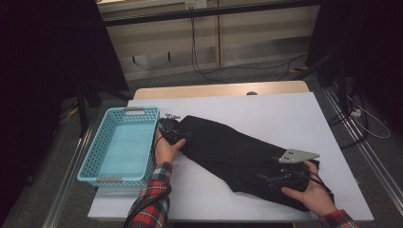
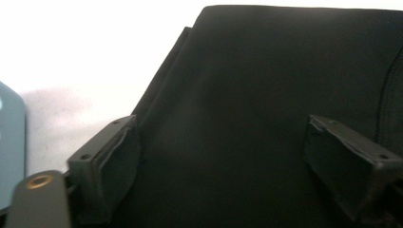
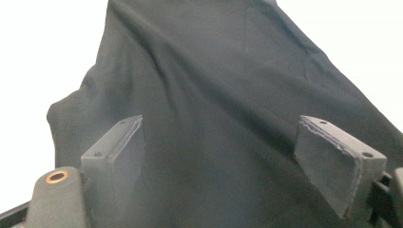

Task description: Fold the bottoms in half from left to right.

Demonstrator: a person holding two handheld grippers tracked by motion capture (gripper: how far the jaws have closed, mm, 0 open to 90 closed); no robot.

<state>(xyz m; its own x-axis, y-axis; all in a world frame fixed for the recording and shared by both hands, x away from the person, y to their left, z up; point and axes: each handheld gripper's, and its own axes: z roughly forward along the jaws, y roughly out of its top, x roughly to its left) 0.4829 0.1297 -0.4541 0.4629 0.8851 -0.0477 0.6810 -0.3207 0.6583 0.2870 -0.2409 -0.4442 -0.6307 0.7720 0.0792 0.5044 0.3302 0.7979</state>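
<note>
A black garment [image 1: 233, 152] lies folded into a long slanted strip on the white table [image 1: 275, 109]. My left gripper [image 1: 183, 137] rests at the garment's upper left end, beside the basket. In the left gripper view, the left gripper [image 2: 221, 128] stands open, its jaws wide apart over the black cloth [image 2: 266, 71]. My right gripper [image 1: 268, 179], with a grey plate on top, sits at the garment's lower right end. In the right gripper view, the right gripper [image 3: 221, 123] is also open, with the rumpled cloth [image 3: 199, 61] spread under and between the jaws.
A light blue plastic basket [image 1: 128, 112] stands at the table's left edge, with nothing in it. A small metal piece [image 1: 172, 116] lies just right of its far corner. Behind the table, cables [image 1: 199, 66] run across the floor.
</note>
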